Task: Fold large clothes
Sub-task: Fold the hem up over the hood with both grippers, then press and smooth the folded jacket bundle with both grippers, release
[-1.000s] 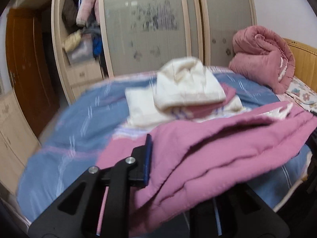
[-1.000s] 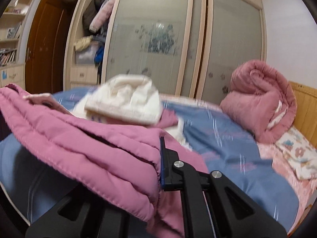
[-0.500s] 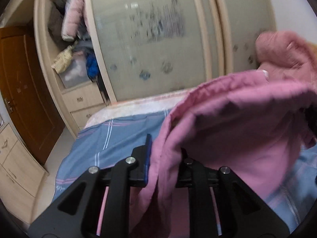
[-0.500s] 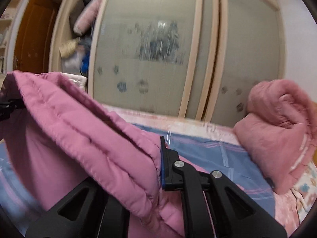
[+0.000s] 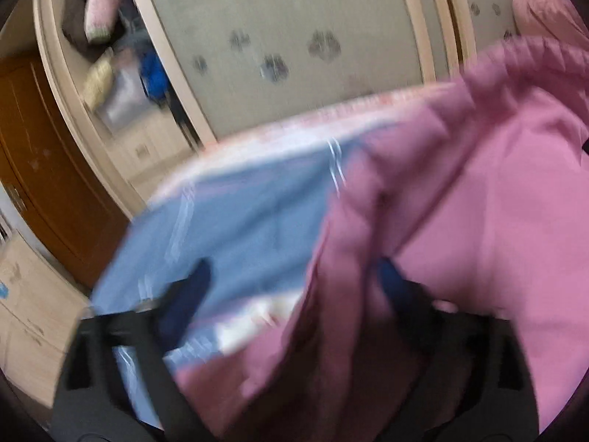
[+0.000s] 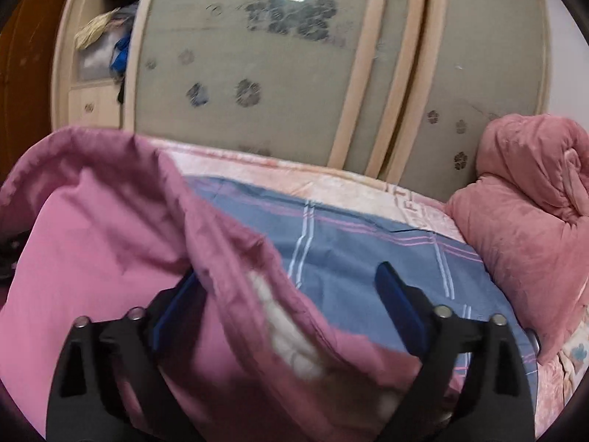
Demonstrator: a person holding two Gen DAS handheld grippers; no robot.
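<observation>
Bedroom with a blue plaid bedsheet (image 6: 353,254) spread over the bed, backed by frosted sliding wardrobe doors (image 6: 257,73) printed with dark flower motifs and cream frames; open shelves (image 5: 121,73) stuffed with clothes at left, beside a brown wooden door (image 5: 48,191). Rolled pink quilt (image 6: 522,202) heaped at the right end of the bed. Pink padded garment (image 6: 110,243), bulky and quilted along its edge, with a patch of white showing in its folds, draped across the sheet between the two tools. Left gripper (image 5: 294,283) spread wide, blue pads apart, a fold of the garment lying loose between the jaws and over the right-hand finger; view badly motion-blurred. Right gripper (image 6: 291,291) likewise released, jaws well apart, the garment's edge slumped between them, against the left pad and apart from the right pad (image 6: 401,313).
</observation>
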